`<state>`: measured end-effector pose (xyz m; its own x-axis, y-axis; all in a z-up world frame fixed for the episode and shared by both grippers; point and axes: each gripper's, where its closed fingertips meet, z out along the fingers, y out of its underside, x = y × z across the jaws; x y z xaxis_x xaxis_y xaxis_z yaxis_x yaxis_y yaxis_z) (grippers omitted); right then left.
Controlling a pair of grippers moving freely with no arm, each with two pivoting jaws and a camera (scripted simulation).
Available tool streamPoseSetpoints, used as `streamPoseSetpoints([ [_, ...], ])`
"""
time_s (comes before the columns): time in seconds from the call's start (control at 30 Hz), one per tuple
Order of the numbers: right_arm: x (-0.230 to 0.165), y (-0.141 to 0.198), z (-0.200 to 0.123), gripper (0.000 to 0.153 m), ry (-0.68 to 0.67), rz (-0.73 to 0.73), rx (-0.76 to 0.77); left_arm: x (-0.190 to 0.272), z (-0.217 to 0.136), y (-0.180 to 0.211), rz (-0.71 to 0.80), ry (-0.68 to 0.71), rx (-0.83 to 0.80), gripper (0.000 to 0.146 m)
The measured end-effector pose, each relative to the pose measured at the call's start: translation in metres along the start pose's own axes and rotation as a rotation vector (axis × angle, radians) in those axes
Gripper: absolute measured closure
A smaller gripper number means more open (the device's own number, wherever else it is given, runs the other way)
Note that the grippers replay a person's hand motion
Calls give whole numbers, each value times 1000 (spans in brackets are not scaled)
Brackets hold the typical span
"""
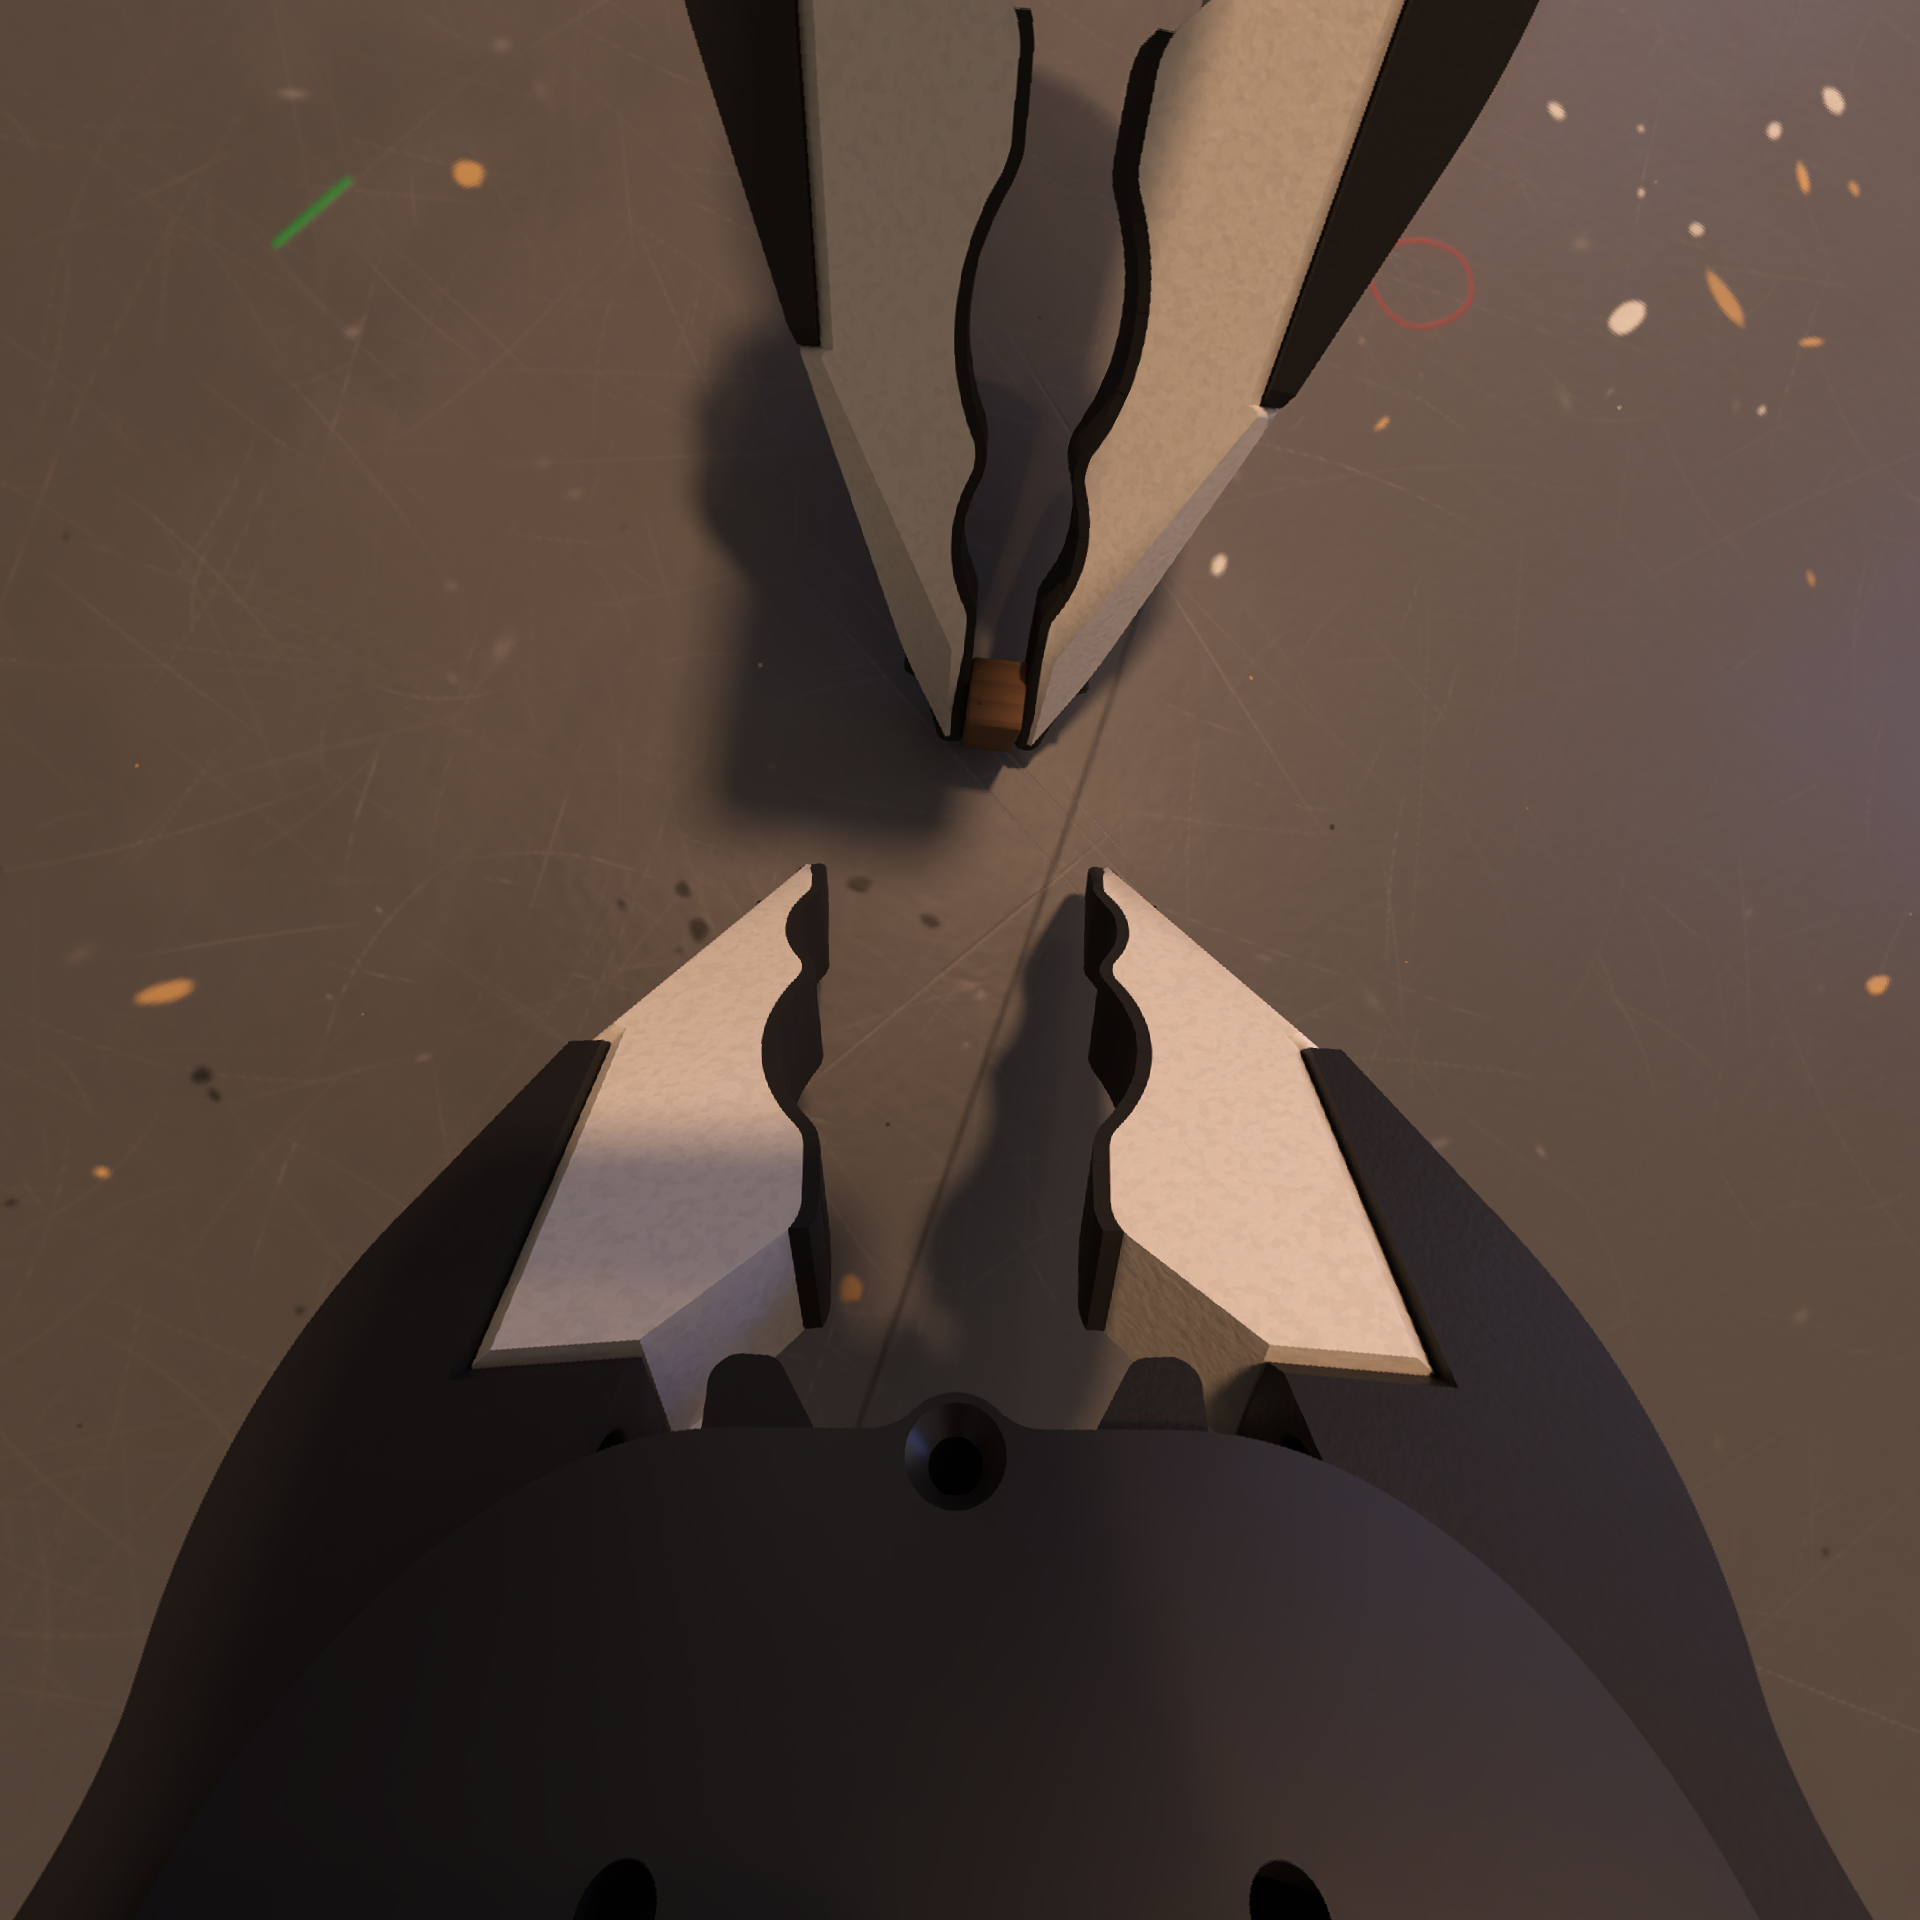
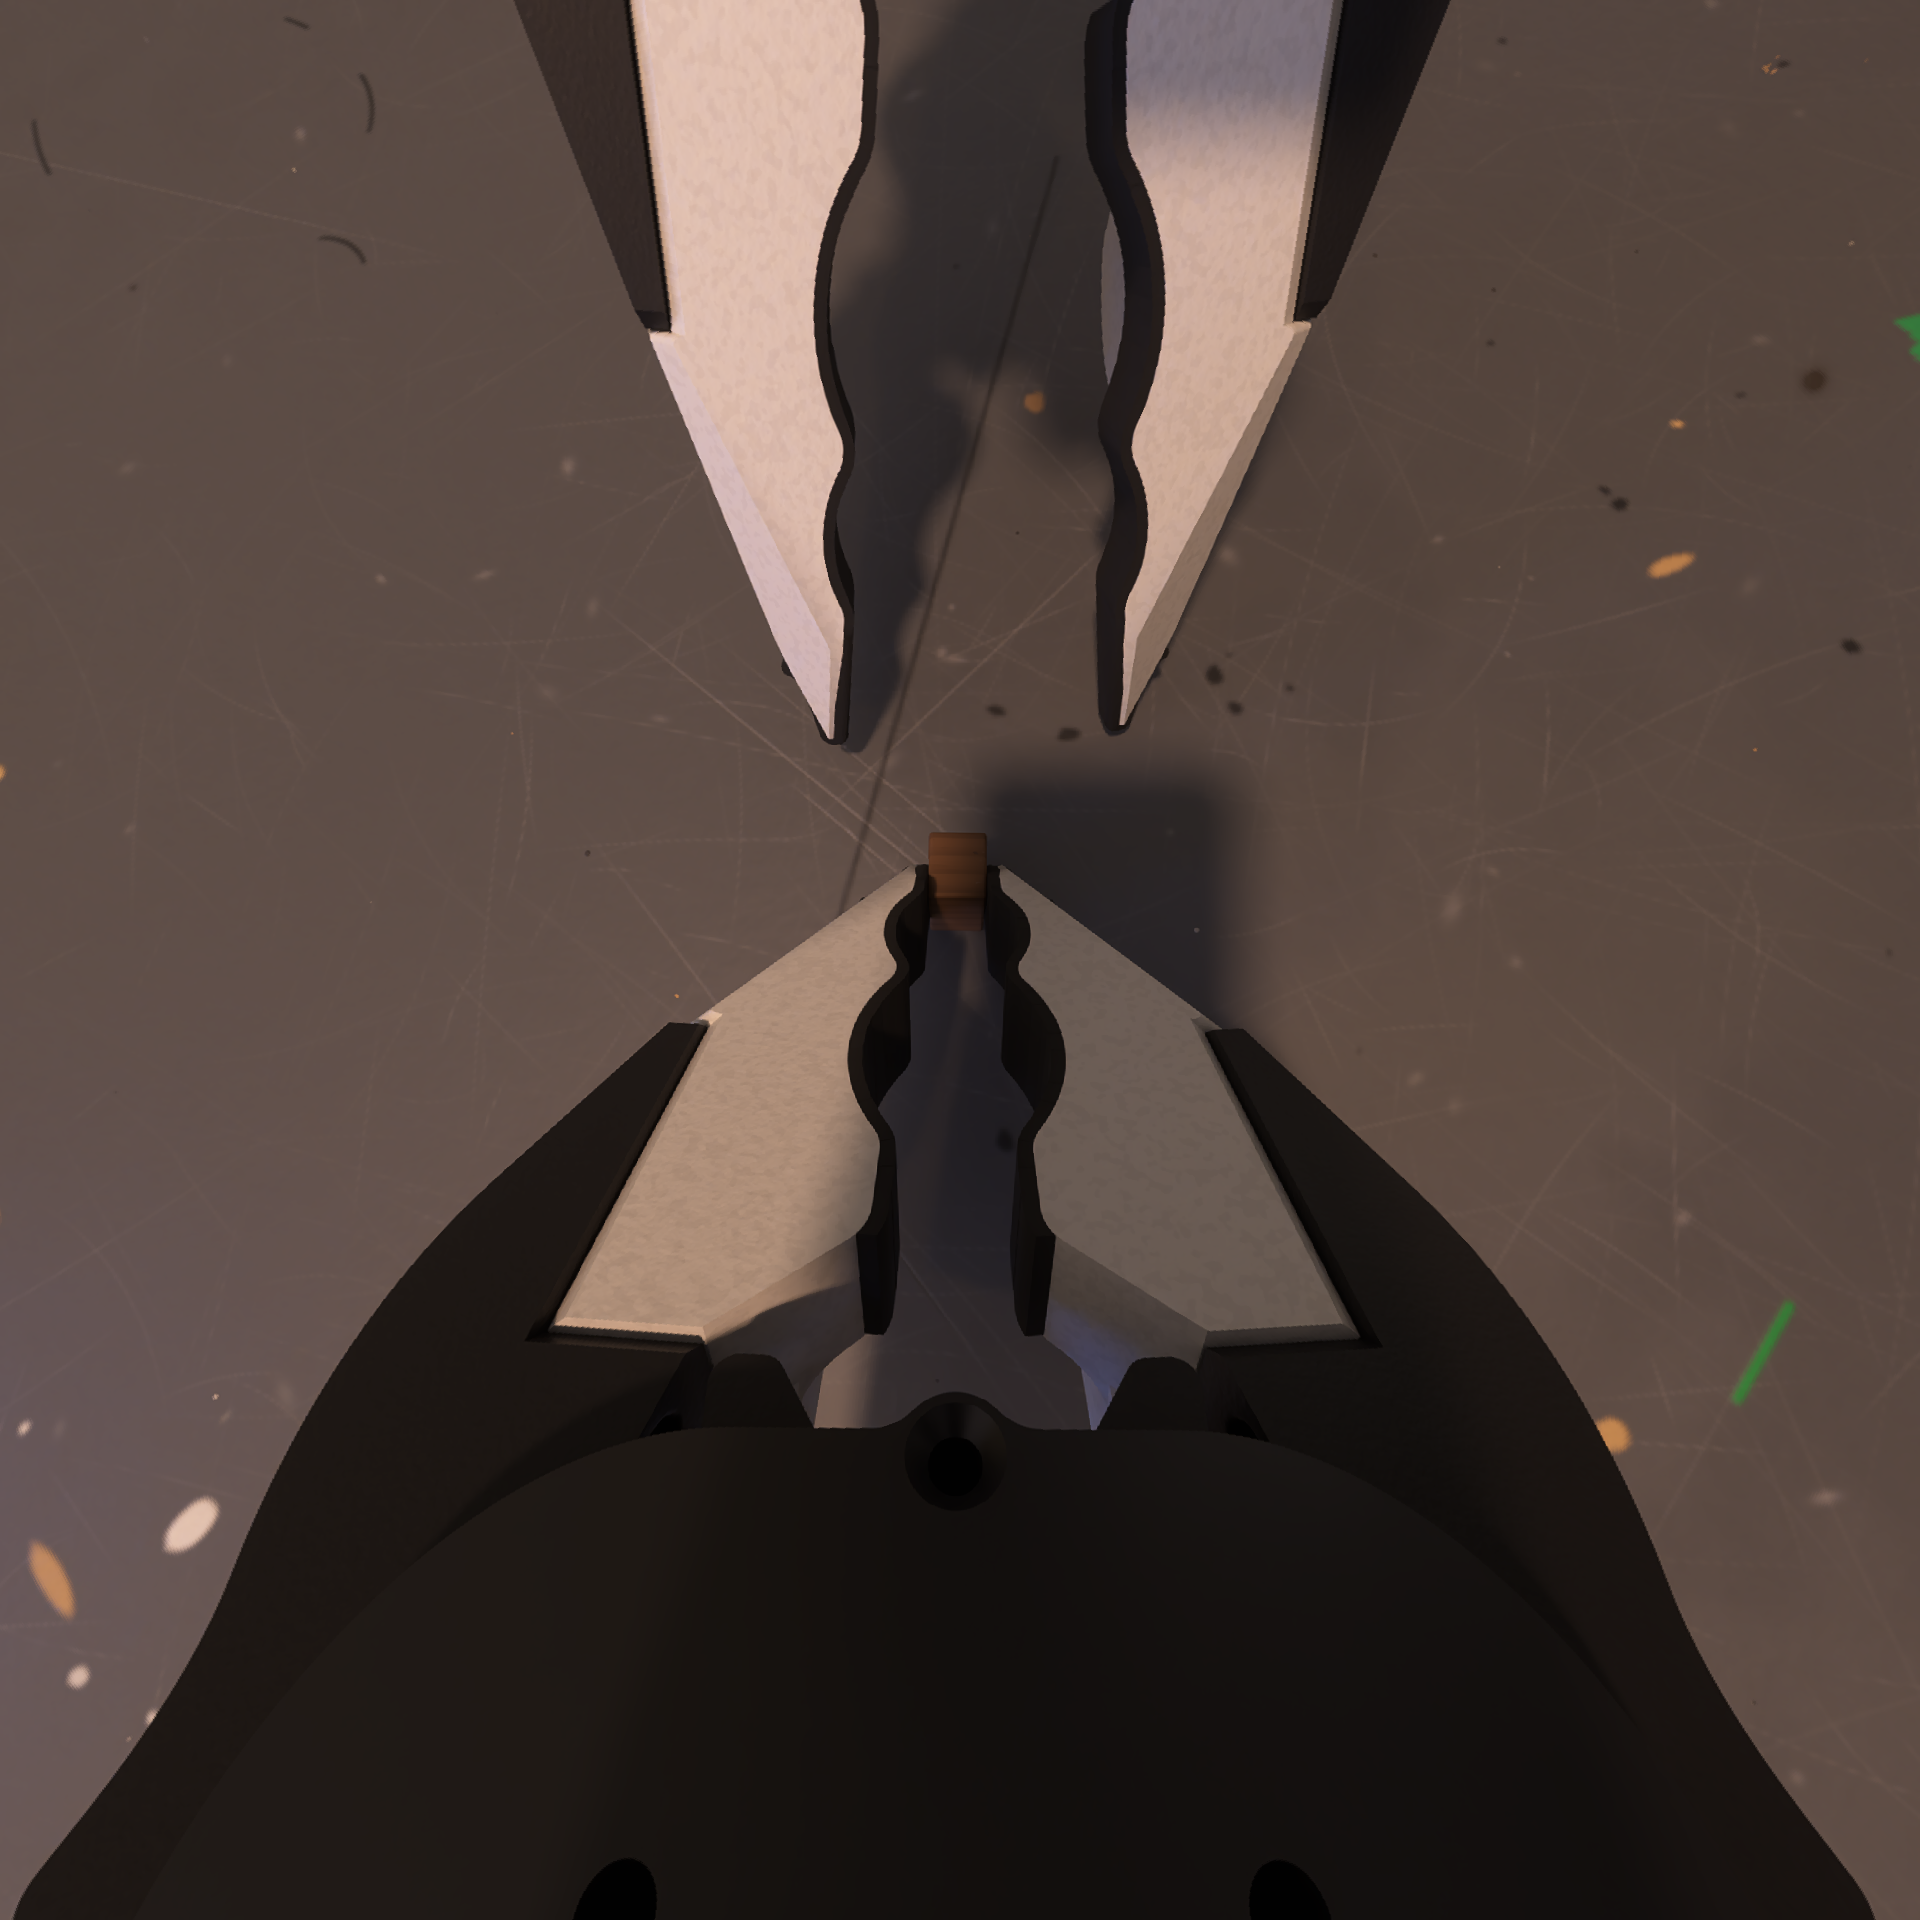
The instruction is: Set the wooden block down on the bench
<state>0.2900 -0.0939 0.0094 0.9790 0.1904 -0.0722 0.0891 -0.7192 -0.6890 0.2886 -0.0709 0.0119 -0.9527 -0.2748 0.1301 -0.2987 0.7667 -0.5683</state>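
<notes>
A small wooden block (image 2: 957, 878) is pinched between the tips of my right gripper (image 2: 957, 883), which is shut on it. In the left wrist view the same block (image 1: 989, 704) shows between the right gripper's tips (image 1: 989, 717), close above or at the bench surface (image 1: 416, 623); I cannot tell whether it touches. My left gripper (image 1: 956, 894) is open and empty, its tips facing the block from a short distance. It shows opposite in the right wrist view (image 2: 977, 717), jaws apart.
The bench (image 2: 416, 727) is a dark scratched surface with paint flecks. A green mark (image 1: 312, 212) and a thin red ring (image 1: 1421, 283) lie on it. A thin dark line (image 1: 997, 1039) runs across it under the grippers.
</notes>
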Motion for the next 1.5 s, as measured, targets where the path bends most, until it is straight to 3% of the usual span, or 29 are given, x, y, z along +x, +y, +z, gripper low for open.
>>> streamPoseSetpoints([
  [0.2,1,-1,0,143,14,13,-5,0,1,0,3,-15,-1,98],
  [0.37,5,-5,-4,120,29,59,32,-2,0,2,-9,-40,0,99],
  [0.63,9,-10,6,111,14,71,33,-2,-1,2,-13,-57,9,100],
  [0.9,10,-10,6,111,-5,73,46,-4,-1,3,-31,-80,30,103],
  [1.1,9,-10,6,121,-10,69,49,-6,-2,3,-30,-88,32,108],
  [1.37,11,-14,5,103,-3,81,69,-3,-4,6,-36,-76,27,105],
  [1.5,9,-16,10,102,-7,54,50,-4,-3,6,-35,-76,26,106],
])
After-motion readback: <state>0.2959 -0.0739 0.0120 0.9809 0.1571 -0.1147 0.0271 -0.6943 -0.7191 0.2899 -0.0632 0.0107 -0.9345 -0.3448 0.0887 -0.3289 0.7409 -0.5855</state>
